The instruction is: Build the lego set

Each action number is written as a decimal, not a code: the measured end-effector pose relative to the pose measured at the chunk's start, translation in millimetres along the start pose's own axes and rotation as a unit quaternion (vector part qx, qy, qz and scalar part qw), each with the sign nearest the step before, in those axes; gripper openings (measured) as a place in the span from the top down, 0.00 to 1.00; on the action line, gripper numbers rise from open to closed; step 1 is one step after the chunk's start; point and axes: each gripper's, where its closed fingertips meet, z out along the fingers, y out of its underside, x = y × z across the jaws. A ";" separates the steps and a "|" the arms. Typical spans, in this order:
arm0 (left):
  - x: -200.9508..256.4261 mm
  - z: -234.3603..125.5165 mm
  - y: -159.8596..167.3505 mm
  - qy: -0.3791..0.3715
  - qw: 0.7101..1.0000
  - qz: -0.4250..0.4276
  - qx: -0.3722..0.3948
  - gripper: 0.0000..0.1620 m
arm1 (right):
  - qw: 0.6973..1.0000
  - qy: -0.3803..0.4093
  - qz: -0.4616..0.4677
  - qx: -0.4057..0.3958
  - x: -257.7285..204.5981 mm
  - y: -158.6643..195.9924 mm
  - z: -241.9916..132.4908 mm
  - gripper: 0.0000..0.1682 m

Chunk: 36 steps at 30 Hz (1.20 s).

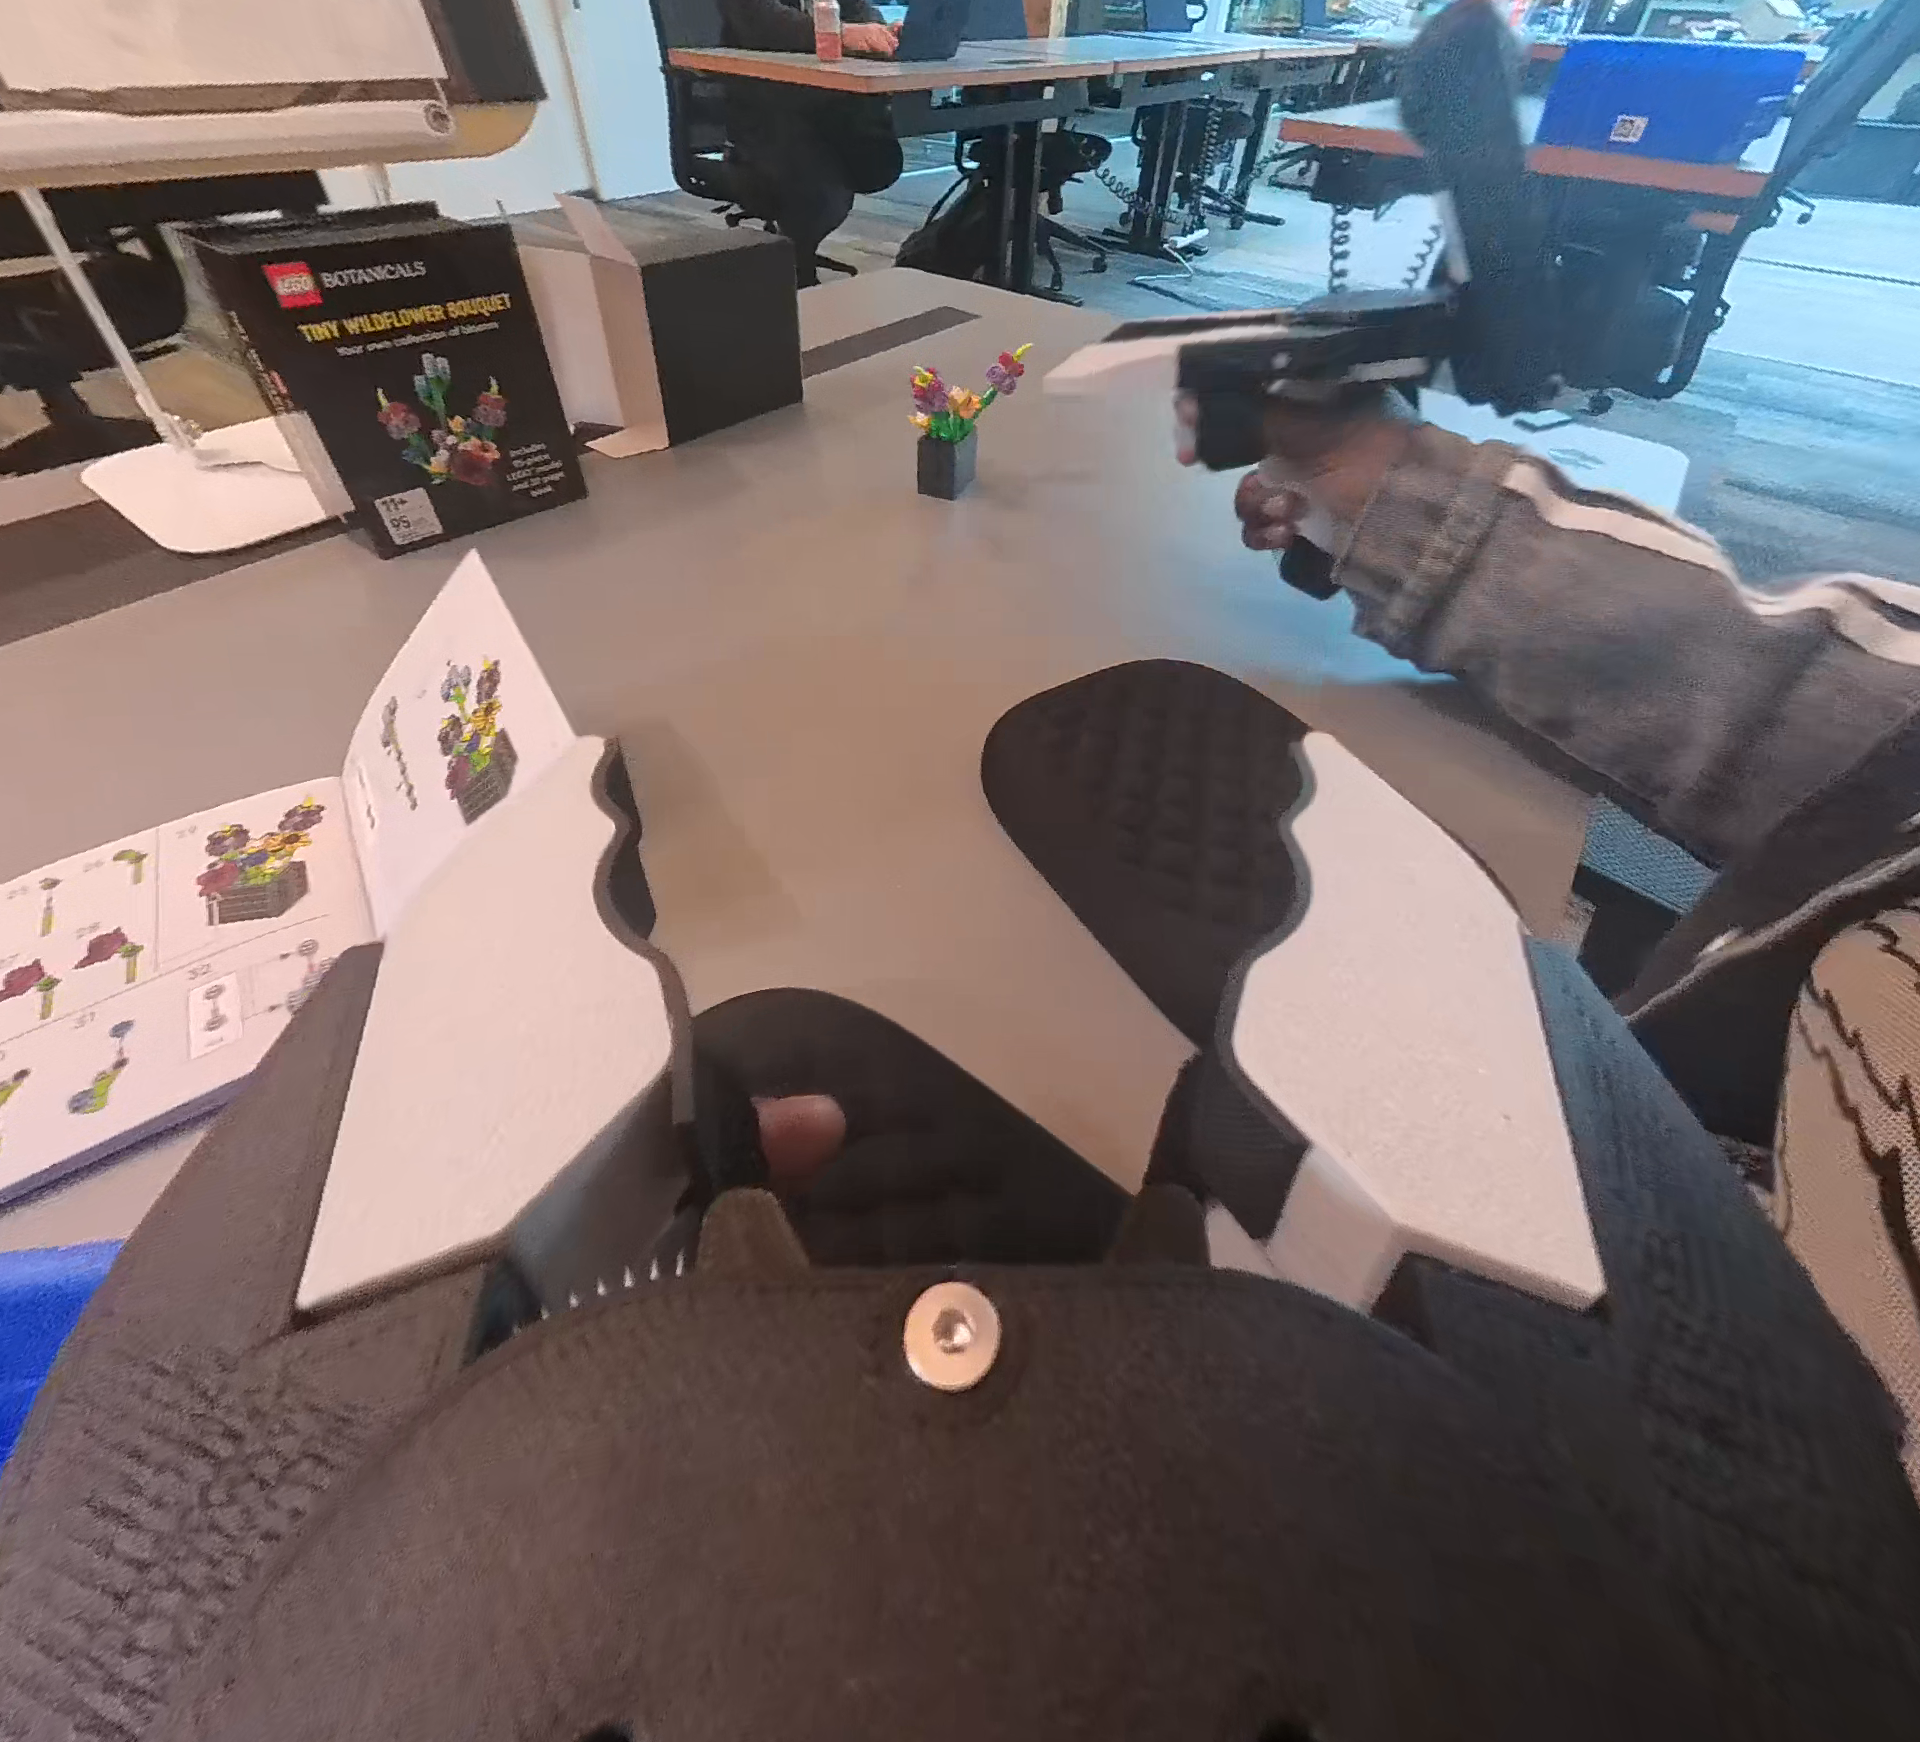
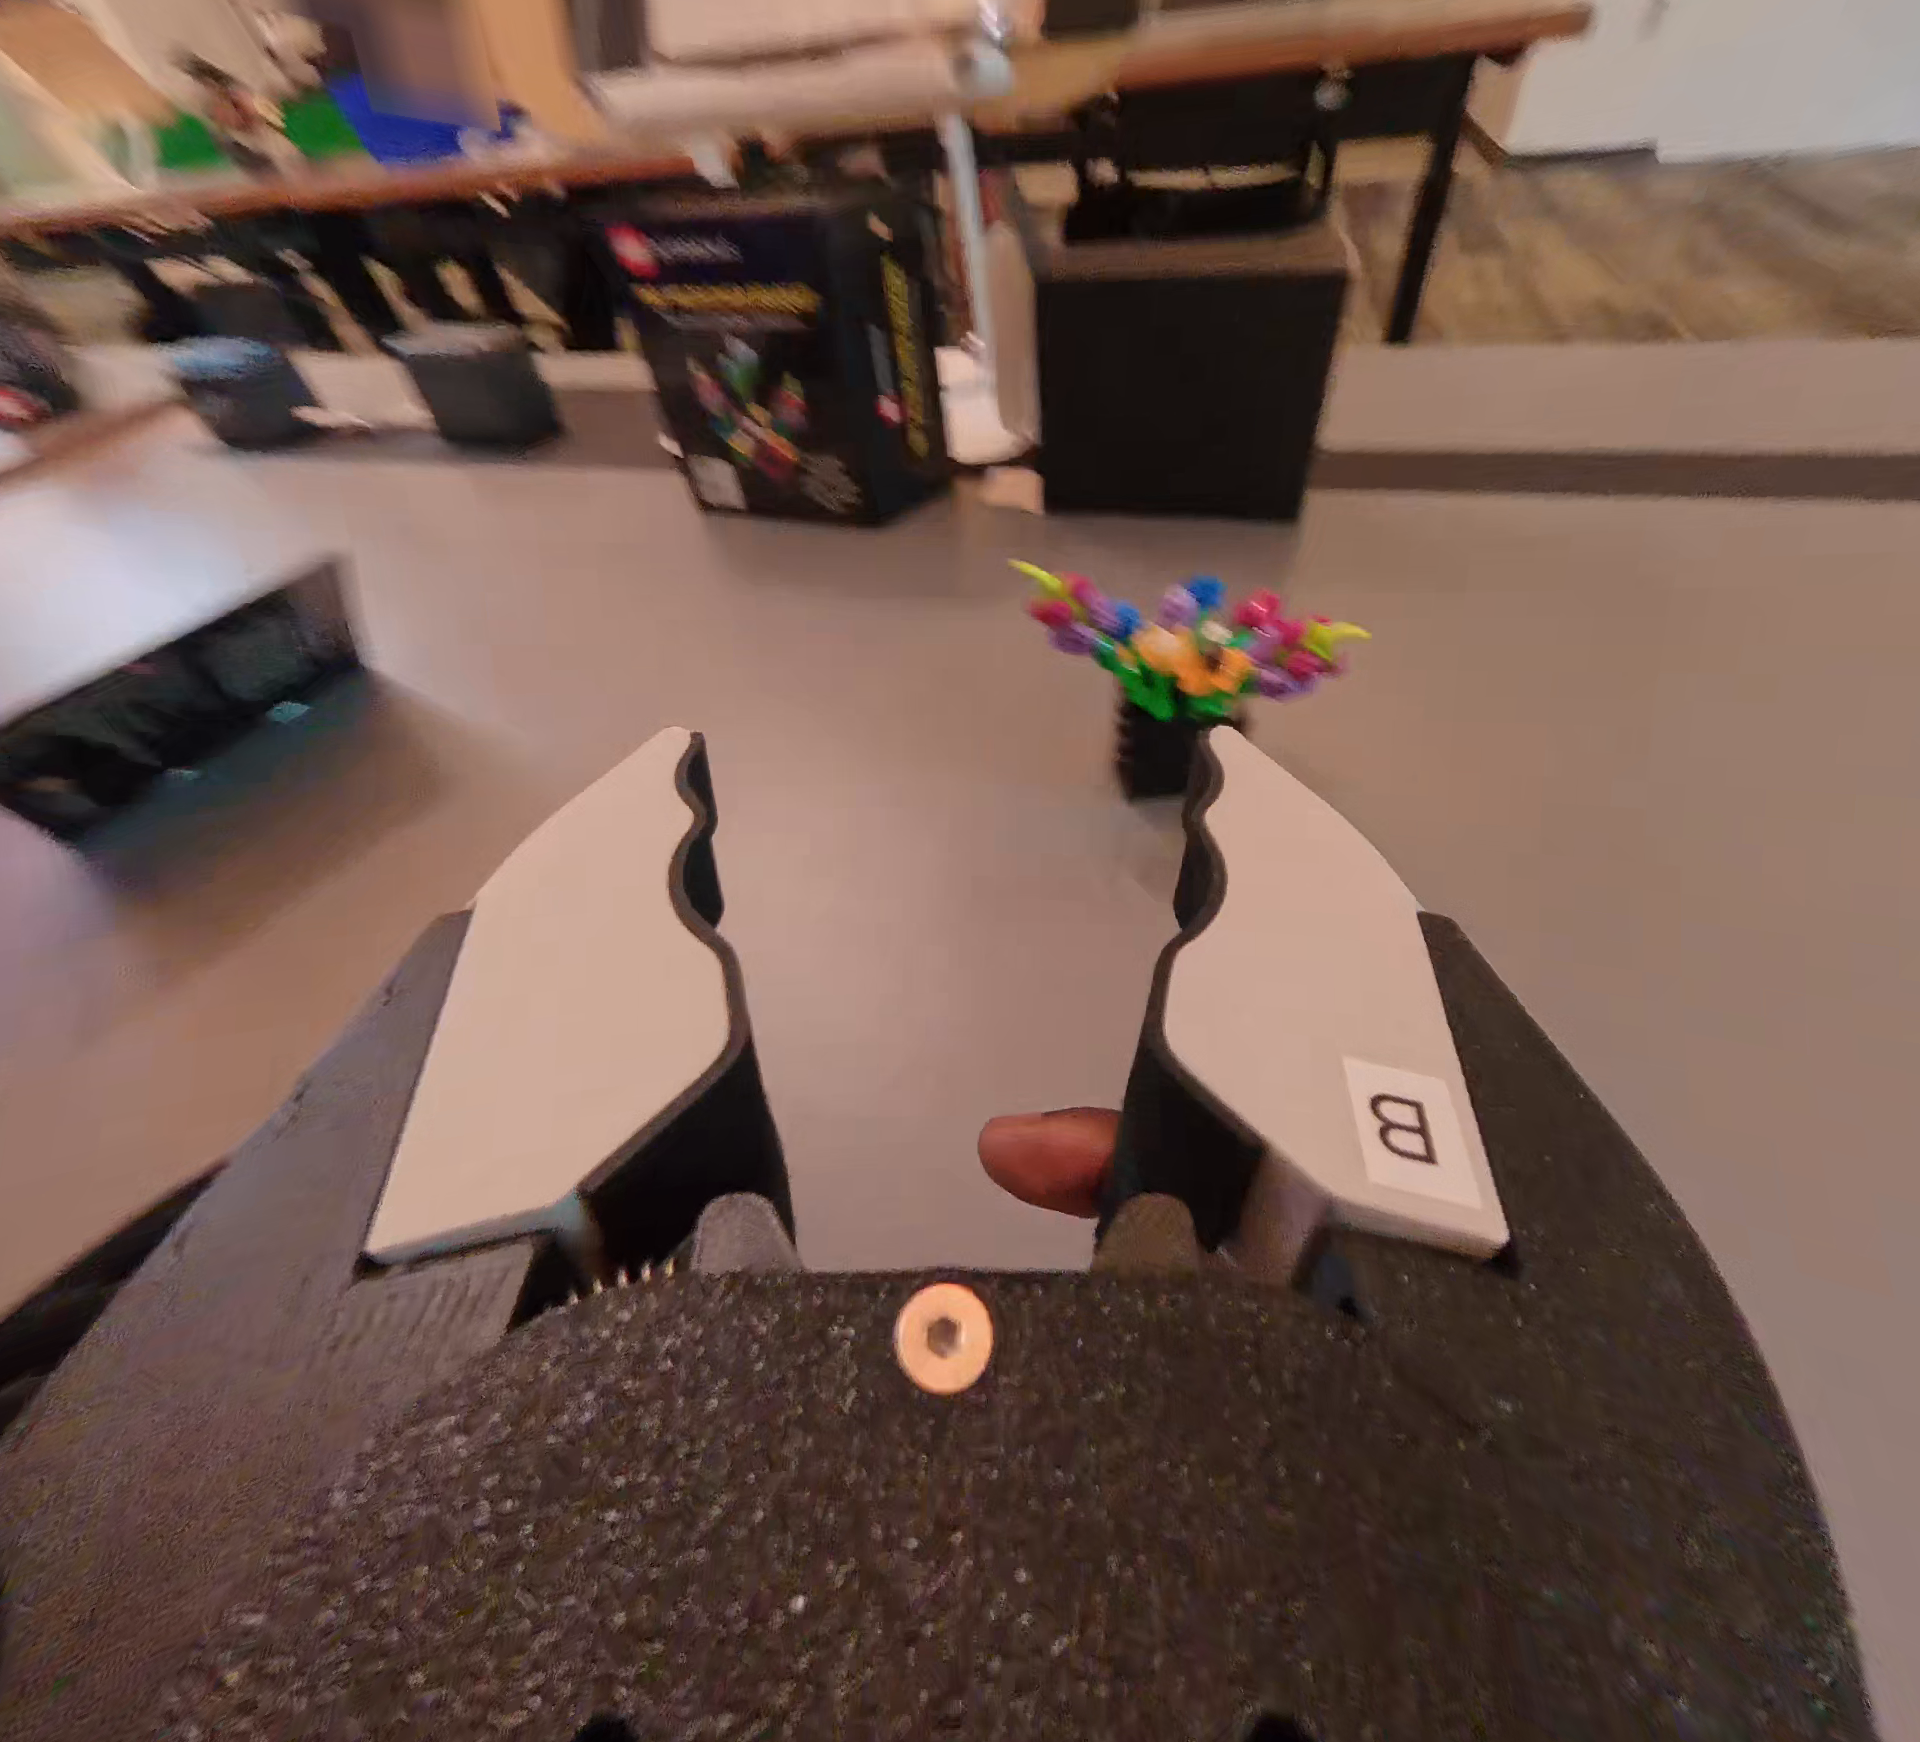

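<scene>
Both grippers, left and right, are hovering with jaws spread wide and empty, likely because the build looks finished. Ahead, the flower bouquet is standing upright mid-table, the instruction booklet lying open for reference.

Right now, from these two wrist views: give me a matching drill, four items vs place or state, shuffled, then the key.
Column 1
1. lego flower bouquet
2. instruction booklet
3. lego box
4. left tool

Column 2
A. lying open at the table's left edge
B. jaws apart, holding nothing
C. standing upright at the far left of the table
D. standing in a small black pot mid-table, no tool touching it

Pairs: 1-D, 2-A, 3-C, 4-B
</scene>
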 end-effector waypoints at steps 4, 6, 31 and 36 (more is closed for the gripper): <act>-10.6 2.4 -1.0 0.001 1.000 -0.022 0.013 0.33 | 0.983 -0.168 0.071 0.019 -94.0 -19.7 0.9 0.56; -12.1 6.8 -2.8 0.004 0.999 -0.027 0.030 0.38 | 0.960 -0.260 0.093 -0.033 -148.2 -12.4 11.2 0.56; -74.7 81.6 46.0 -0.081 0.975 0.065 -0.198 0.95 | 0.884 -0.310 0.008 -0.350 -124.1 66.4 64.7 0.92; -79.2 95.0 87.6 -0.046 0.954 0.053 -0.291 0.94 | 0.931 -0.225 -0.152 -0.245 -114.1 33.3 66.9 0.82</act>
